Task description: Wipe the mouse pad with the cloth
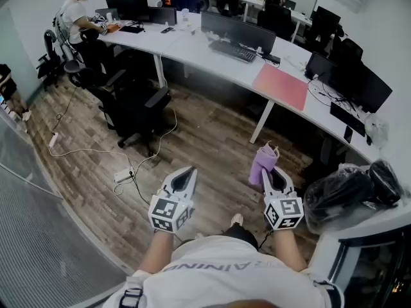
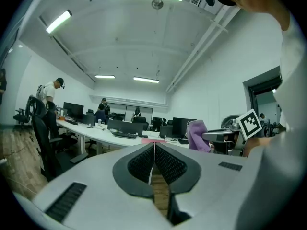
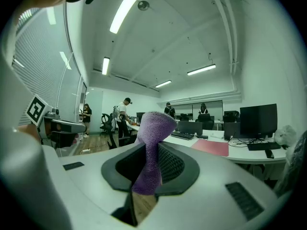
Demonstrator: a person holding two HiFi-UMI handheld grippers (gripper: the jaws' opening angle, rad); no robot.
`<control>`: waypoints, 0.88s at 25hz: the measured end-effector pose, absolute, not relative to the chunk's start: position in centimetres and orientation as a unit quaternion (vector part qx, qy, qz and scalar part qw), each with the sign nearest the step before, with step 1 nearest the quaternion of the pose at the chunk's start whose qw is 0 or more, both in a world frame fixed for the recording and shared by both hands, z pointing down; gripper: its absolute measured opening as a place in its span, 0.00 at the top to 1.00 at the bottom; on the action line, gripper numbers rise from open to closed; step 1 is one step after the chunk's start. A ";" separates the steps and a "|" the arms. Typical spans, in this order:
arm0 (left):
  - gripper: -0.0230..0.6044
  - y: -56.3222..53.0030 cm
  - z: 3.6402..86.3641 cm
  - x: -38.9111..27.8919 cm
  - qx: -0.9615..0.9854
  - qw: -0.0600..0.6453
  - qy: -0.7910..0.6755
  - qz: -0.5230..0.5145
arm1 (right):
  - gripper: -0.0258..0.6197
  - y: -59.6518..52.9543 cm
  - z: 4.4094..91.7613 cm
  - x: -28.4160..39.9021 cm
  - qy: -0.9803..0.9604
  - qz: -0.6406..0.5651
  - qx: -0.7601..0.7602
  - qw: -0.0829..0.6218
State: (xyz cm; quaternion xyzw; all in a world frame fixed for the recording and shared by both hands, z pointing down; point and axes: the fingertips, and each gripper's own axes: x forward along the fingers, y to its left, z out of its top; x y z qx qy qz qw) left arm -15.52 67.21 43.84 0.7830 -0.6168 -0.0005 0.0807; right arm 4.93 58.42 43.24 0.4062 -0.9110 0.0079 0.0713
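Observation:
A pink mouse pad (image 1: 281,86) lies flat on the long white desk (image 1: 192,47), right of a keyboard; it shows as a thin strip in the left gripper view (image 2: 152,140) and in the right gripper view (image 3: 212,147). My right gripper (image 1: 269,174) is shut on a purple cloth (image 1: 263,160), which bunches above the jaws (image 3: 152,133). That cloth also shows at the right of the left gripper view (image 2: 197,135). My left gripper (image 1: 184,179) is shut with nothing in it (image 2: 154,163). Both grippers are held over the wooden floor, well short of the desk.
Monitors (image 1: 237,32) and a keyboard (image 1: 232,51) stand on the desk beside the pad. A black office chair (image 1: 133,104) stands on the floor ahead, with a power strip (image 1: 122,174) and cables. A black bag (image 1: 350,191) sits on a cabinet at right. People work at the far desks.

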 end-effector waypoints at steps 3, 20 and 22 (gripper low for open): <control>0.91 67.3 43.9 -15.3 0.784 0.084 -0.615 -0.001 | 0.82 58.6 43.2 4.8 -0.913 0.004 0.401 0.071; 0.91 65.5 44.3 -14.7 0.784 0.089 -0.614 0.004 | 0.82 56.6 44.1 5.2 -0.916 0.034 0.395 0.061; 0.91 64.8 44.3 -14.5 0.784 0.089 -0.614 0.006 | 0.82 55.9 44.2 5.4 -0.916 0.037 0.394 0.060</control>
